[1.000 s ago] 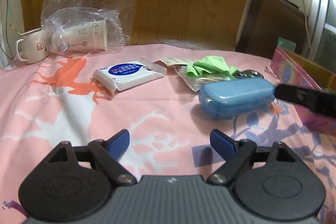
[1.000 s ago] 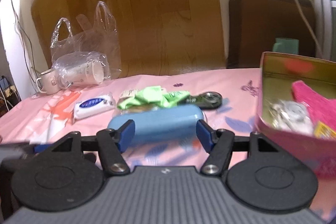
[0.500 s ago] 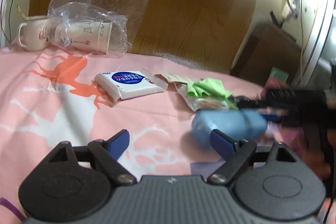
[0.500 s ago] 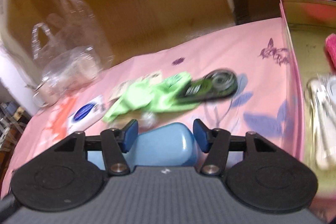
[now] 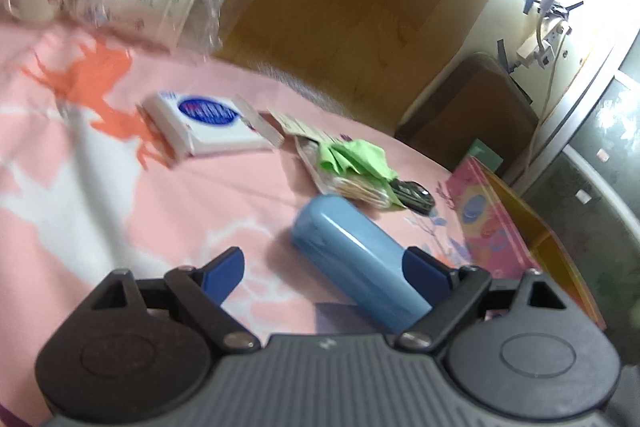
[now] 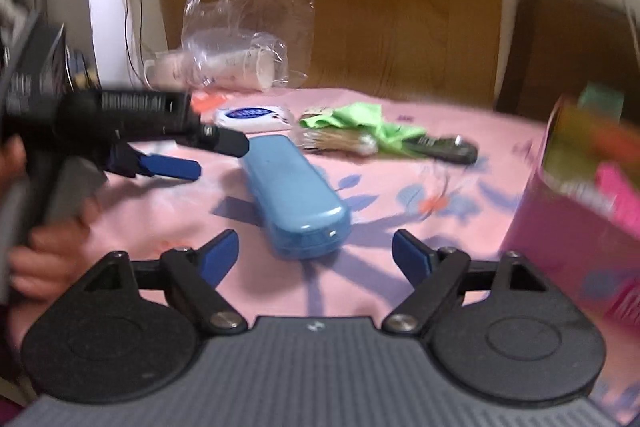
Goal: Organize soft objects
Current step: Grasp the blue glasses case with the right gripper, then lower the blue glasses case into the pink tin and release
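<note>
Blue case (image 6: 294, 193) lies flat on the pink-clothed counter (image 6: 400, 267), out in the middle, slanted. Right gripper (image 6: 316, 253) fingers spreading apart, released; the case's near end sits just ahead of them, untouched. Left gripper (image 5: 324, 269) fingers spread too; the case (image 5: 360, 259) lies between them, close against one finger (image 5: 426, 273), contact uncertain through blur. Green cloth (image 6: 360, 125) sits behind the case toward the far edge, on a packet. White tissue pack (image 6: 252, 117) beside it. Pink tin box (image 6: 580, 211) at the counter's right edge.
</note>
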A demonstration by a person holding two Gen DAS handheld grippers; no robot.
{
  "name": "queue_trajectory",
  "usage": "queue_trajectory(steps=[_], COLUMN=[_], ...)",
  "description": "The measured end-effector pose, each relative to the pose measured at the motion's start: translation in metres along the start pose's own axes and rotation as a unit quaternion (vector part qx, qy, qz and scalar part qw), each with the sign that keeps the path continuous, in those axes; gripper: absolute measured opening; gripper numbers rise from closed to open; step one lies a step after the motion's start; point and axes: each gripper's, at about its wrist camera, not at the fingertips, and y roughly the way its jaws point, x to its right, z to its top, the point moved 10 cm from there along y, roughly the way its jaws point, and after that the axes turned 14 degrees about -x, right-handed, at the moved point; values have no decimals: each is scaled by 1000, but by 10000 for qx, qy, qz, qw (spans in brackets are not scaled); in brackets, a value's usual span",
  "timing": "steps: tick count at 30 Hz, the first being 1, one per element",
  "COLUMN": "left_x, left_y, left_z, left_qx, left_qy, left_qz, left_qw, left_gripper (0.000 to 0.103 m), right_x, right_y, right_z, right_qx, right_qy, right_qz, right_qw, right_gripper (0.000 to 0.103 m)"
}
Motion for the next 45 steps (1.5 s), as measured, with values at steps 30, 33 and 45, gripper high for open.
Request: queue_trajectory(steps=[30,33,45], left_x=[254,298,357], left_y=[60,90,155], left_z=[-2,-12,-53], left_qx=[-852,-1057,-1251], left_qy=[1790,2051,2713], left_qz=[-1307,-1407,-936], left_qw=[9714,9628,9497], left_gripper=[56,56,66], right_x=[152,194,263], right_y=[-94,-97,-103], right_z=[-12,-27,-67], right_qx=[1388,1285,1203], right_qy=[1402,1662,2121], right_qz=[-1969,-2243,-3256], right_qw=[9604,9516,9135], right_gripper=[56,56,73])
